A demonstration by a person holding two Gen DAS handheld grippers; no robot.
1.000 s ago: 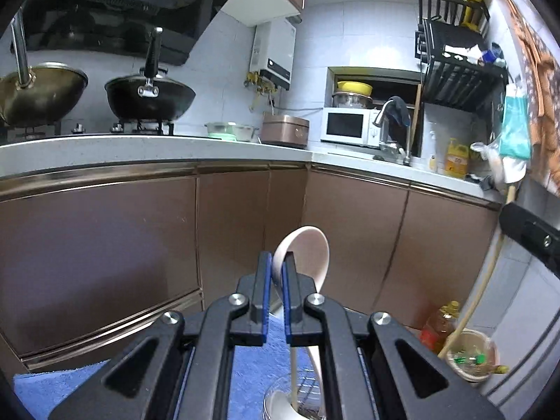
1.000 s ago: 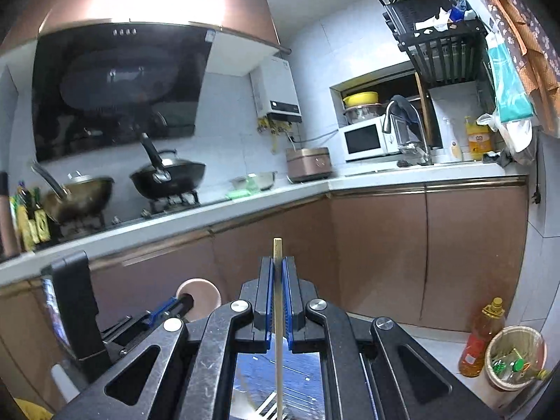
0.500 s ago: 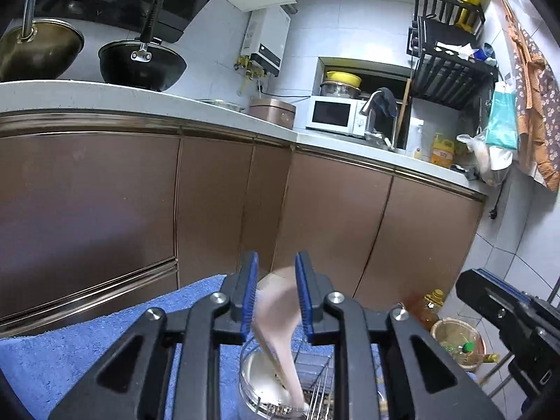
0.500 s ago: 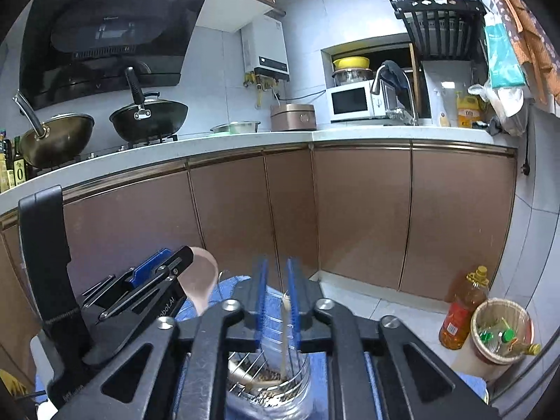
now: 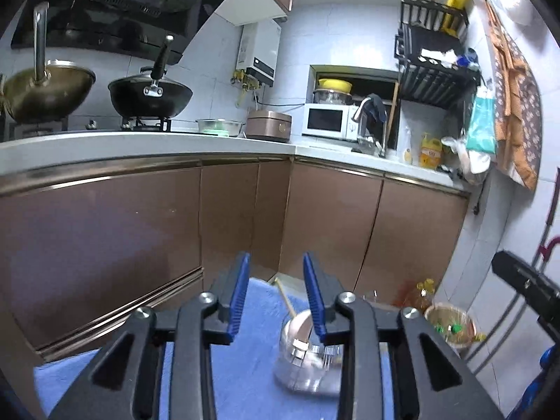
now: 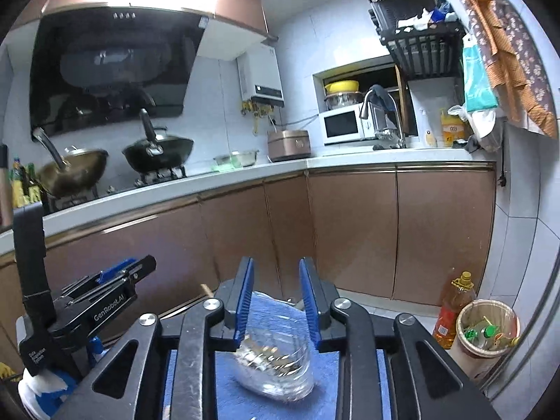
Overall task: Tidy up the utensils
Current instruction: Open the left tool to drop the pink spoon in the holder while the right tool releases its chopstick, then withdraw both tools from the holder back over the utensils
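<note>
Blue-padded left claw (image 5: 276, 294) apart, gripping nothing. Right claw (image 6: 276, 302) likewise apart, empty. Below both, clear glass jar (image 5: 304, 357) on blue towel (image 5: 245, 371) over bench. Pale spoon (image 5: 303, 325) and wooden chopstick (image 5: 285, 299) stand inside, lower ends blurred behind glass. Right view: jar contents indistinct, glare only.

A clear, glossy glass jar (image 6: 276, 360) sits on fuzzy blue cloth (image 5: 245, 367). The pale stick (image 5: 285, 301) in it looks like matt wood, perhaps. Brown cabinet doors (image 5: 332, 224) gleam smoothly.
</note>
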